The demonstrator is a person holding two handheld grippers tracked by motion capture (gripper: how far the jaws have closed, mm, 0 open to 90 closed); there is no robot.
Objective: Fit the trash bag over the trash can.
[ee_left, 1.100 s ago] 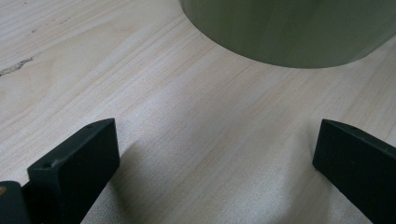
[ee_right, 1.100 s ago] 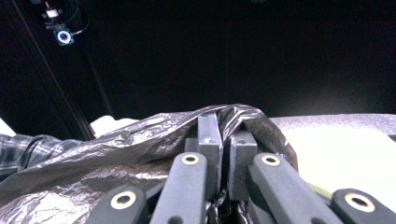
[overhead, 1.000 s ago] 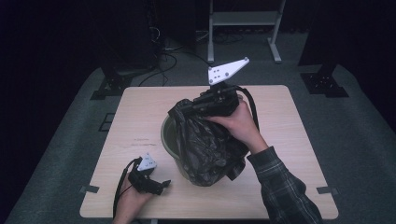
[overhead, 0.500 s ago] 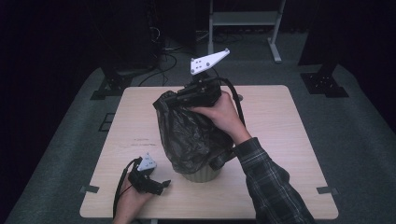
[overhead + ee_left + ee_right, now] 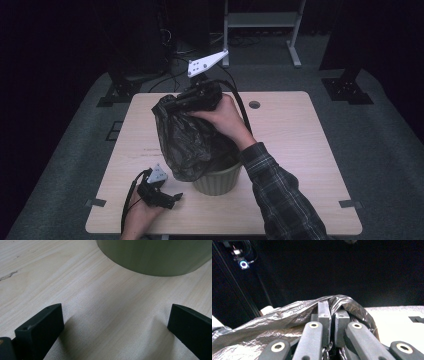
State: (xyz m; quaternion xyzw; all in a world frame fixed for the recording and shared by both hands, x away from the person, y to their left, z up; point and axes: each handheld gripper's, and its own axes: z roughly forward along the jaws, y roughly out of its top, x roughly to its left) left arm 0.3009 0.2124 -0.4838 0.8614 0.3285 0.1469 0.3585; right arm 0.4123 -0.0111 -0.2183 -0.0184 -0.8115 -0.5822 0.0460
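We note the right gripper (image 5: 172, 106) raised over the middle of the worktop (image 5: 300, 145), its fingers (image 5: 323, 315) pinching a fold of the black plastic bag (image 5: 187, 137); in the right gripper view the film drapes over both fingertips. The bag hangs from that grip with its lower part inside and over the left rim of the pale green bin (image 5: 217, 179), which stands on the worktop near its near edge. We record the left gripper (image 5: 172, 200) resting on the worktop just left of the bin, its fingers (image 5: 40, 327) spread wide with bare wood between them.
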